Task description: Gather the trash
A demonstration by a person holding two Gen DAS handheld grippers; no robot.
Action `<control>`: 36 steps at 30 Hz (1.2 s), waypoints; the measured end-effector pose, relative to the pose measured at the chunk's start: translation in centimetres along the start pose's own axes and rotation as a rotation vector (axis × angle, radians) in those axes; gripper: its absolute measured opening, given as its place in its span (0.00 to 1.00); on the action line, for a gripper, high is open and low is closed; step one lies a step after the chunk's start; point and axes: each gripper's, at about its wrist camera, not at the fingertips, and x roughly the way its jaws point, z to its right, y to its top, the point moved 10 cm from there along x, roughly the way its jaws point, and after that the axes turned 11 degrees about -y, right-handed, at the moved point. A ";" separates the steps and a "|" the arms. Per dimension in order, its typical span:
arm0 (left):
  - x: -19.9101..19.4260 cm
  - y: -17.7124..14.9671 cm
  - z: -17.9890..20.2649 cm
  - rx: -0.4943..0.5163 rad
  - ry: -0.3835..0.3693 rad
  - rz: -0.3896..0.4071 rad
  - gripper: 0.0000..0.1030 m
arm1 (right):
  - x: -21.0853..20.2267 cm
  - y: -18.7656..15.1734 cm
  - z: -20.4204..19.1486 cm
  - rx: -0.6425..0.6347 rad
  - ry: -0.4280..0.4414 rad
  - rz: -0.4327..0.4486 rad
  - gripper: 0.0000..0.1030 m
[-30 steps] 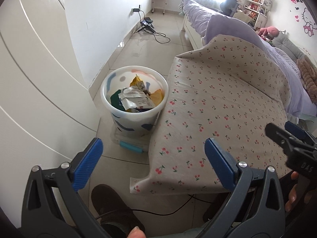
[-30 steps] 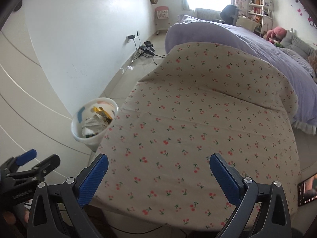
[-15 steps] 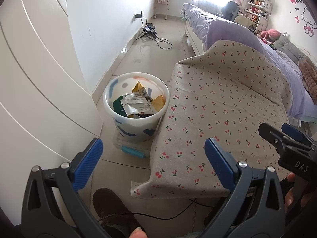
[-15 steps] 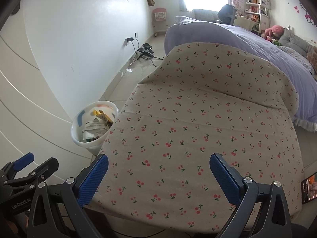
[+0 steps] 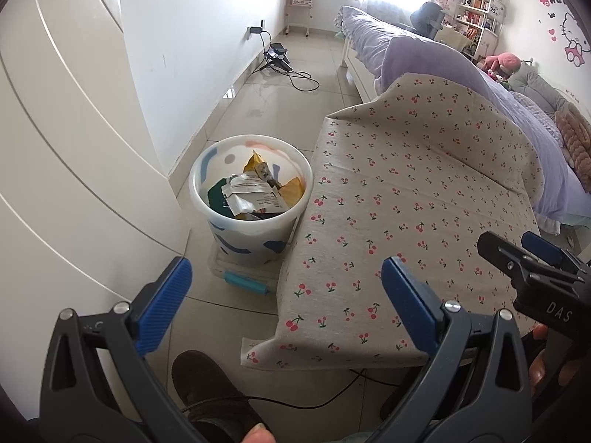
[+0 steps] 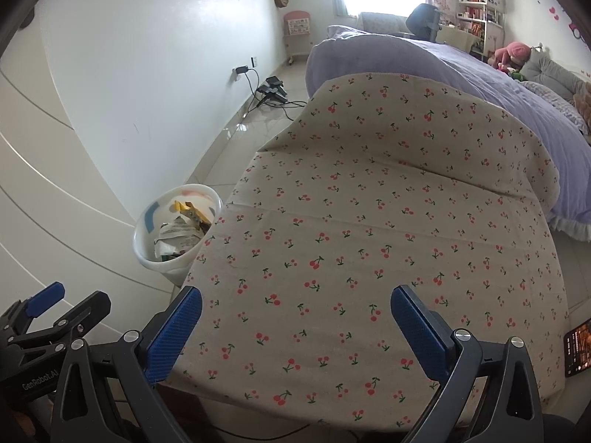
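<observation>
A white bin [image 5: 225, 234] with coloured patches stands on the floor by the table's left edge, holding crumpled wrappers [image 5: 255, 193] in white, yellow and green. The bin [image 6: 147, 254] also shows in the right wrist view, partly behind the table edge. My left gripper [image 5: 284, 304] hangs open and empty above the floor and the table's near-left corner, short of the bin. My right gripper [image 6: 295, 332] is open and empty over the cherry-print tablecloth [image 6: 369, 221]. No loose trash shows on the cloth.
White curved cabinet doors [image 5: 66, 147] close off the left. A teal-handled clear box [image 5: 243, 282] sits under the bin. A shoe [image 5: 210, 387] and a black cable [image 5: 295, 402] lie below. A phone [image 6: 578, 347] rests at the table's right edge. A purple bed [image 6: 443, 62] lies beyond.
Both grippers have drawn back and risen slightly, so the bin and table look a little farther off. Both stay open and empty.
</observation>
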 end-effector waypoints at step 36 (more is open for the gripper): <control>-0.2 0.0 0.1 0.001 -0.006 0.001 0.99 | 0.2 -0.6 -0.2 0.001 0.001 -0.012 1.00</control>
